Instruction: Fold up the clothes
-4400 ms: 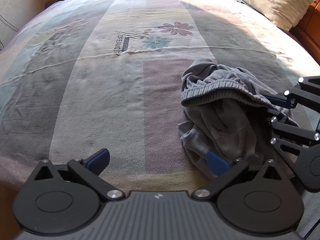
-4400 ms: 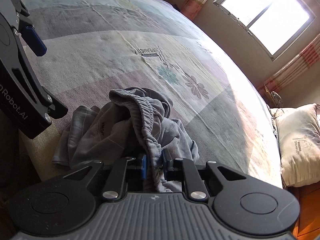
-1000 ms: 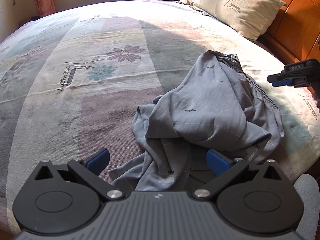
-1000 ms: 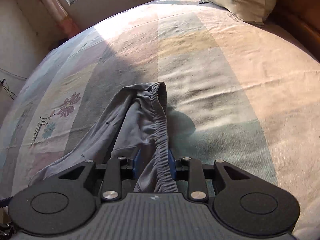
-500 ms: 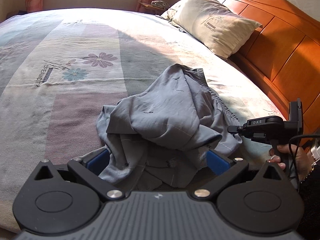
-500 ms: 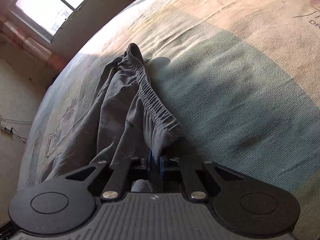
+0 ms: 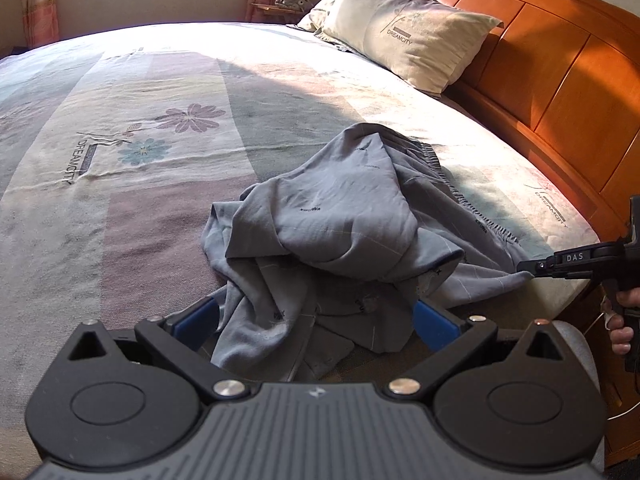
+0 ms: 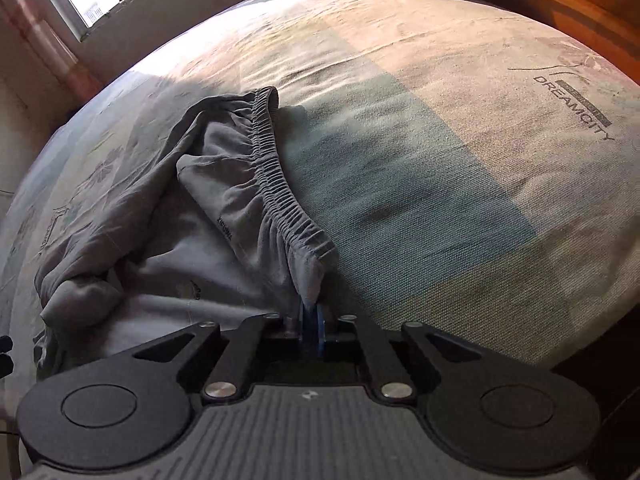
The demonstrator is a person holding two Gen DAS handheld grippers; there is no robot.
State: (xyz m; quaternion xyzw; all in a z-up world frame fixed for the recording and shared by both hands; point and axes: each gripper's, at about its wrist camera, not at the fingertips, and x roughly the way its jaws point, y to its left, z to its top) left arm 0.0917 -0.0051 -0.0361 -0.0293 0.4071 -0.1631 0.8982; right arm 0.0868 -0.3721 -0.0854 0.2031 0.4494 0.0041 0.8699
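Lying crumpled near the foot edge of the bed point(image 7: 120, 240), the grey shorts point(image 7: 340, 220) form a loose heap on the striped, flowered bedsheet. Their elastic waistband point(image 8: 276, 184) runs along the side that faces the wooden headboard point(image 7: 560, 80), where a cream pillow point(image 7: 404, 40) leans.

The left gripper point(image 7: 316, 320) hangs just over the near part of the heap with its jaws spread wide; the blue pads point(image 7: 196, 316) stand on either side of the cloth and do not press it.

The right gripper point(image 8: 310, 320) has its jaws almost together, pinching a thin corner of the shorts at the end of the waistband (the jaws have just opened a very little, and the cloth is between them). In the left wrist view the same gripper appears at the right edge, with the fingers of a person's hand point(image 7: 620, 320) around its handle.
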